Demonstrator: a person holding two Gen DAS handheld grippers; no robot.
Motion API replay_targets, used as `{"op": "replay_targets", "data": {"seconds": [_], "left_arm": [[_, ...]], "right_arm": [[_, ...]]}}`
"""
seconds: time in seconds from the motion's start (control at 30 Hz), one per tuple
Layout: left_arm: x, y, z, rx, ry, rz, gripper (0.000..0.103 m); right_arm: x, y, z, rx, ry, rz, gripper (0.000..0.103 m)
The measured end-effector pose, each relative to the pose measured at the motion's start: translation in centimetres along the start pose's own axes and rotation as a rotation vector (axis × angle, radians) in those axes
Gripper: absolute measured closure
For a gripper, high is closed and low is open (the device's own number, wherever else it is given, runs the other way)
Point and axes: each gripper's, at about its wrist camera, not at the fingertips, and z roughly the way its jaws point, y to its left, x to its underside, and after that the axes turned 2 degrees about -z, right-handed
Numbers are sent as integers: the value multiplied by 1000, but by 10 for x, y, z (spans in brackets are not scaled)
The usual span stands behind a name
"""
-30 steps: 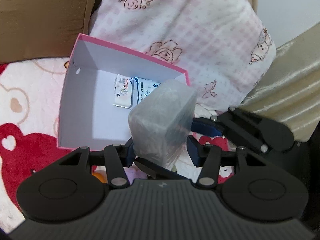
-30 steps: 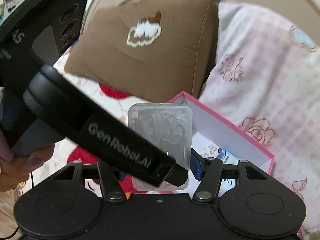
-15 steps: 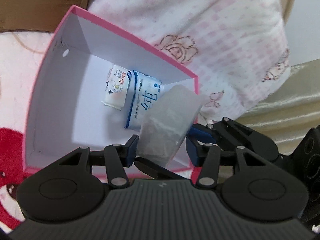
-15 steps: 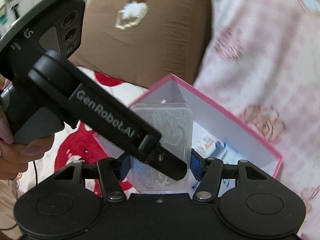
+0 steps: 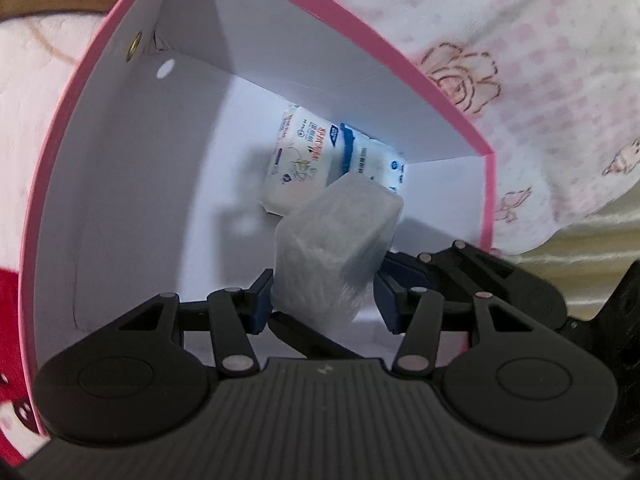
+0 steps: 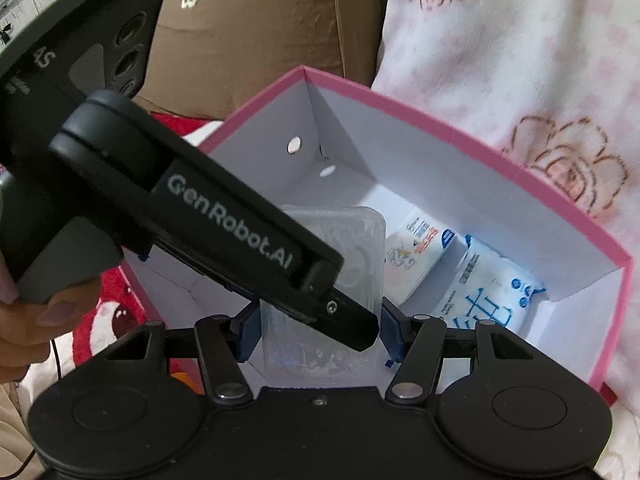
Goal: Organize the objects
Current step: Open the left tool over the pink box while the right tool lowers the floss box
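Translucent plastic case [image 5: 336, 240] sits pinched in both your left tongs [image 5: 322, 300] and right tongs [image 6: 316, 334], hanging tilted inside the pink box [image 5: 452, 120], presumably to steady it for setting down. Two tissue packs [image 6: 452, 268] lie on the box floor.

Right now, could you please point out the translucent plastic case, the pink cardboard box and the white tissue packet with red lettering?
translucent plastic case [image 5: 340, 236]: left wrist view, its frosted upper face.
pink cardboard box [image 6: 460, 136]: right wrist view, its pink far rim.
white tissue packet with red lettering [image 5: 298, 160]: left wrist view, its printed front.
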Motion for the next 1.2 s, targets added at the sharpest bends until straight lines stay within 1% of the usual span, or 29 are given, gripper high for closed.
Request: {"op": "replay_targets", "data": {"seconds": [0.1,0.23,0.3,0.37,0.4,0.5,0.57,0.63,0.73,0.87,0.93,1.0,1.03,1.13,1.2], "left_arm": [[-2,-1,3,-37,1,33,52],[-4,0,3,-49,9,63,52],[-4,-1,0,-54,19,72,52],[-6,-1,-3,-68,39,83,52],[-7,-1,-4,-75,41,89,51],[-10,-3,-7,-117,31,110,51],[-11,-2,-9,-137,21,118,51],[-11,-3,-15,-155,0,136,51],[-13,-4,-25,-176,-51,164,50],[-15,-6,-26,-195,-87,183,50],[-14,-10,-24,-212,-123,216,50],[-16,-9,-22,-210,-142,226,50],[-18,-7,-22,-198,-141,212,50],[-17,-4,-19,-175,-136,203,50],[-15,-6,-17,-186,-138,224,50]], "right_arm": [[2,0,9,11,6,11,39],[7,-1,15,5,-6,9,39],[11,0,14,-5,-14,-15,39],[14,9,14,34,0,-104,39],[15,10,13,33,-3,-117,39],[17,5,14,10,-11,-102,39],[17,3,19,11,-1,-108,39],[17,1,26,-2,27,-110,39],[16,3,32,13,53,-145,39],[12,5,39,2,104,-184,39],[10,8,43,11,130,-221,39],[8,11,50,45,176,-265,39],[9,14,53,71,187,-290,39],[9,16,54,77,197,-312,39],[10,16,52,84,197,-315,39]]}}
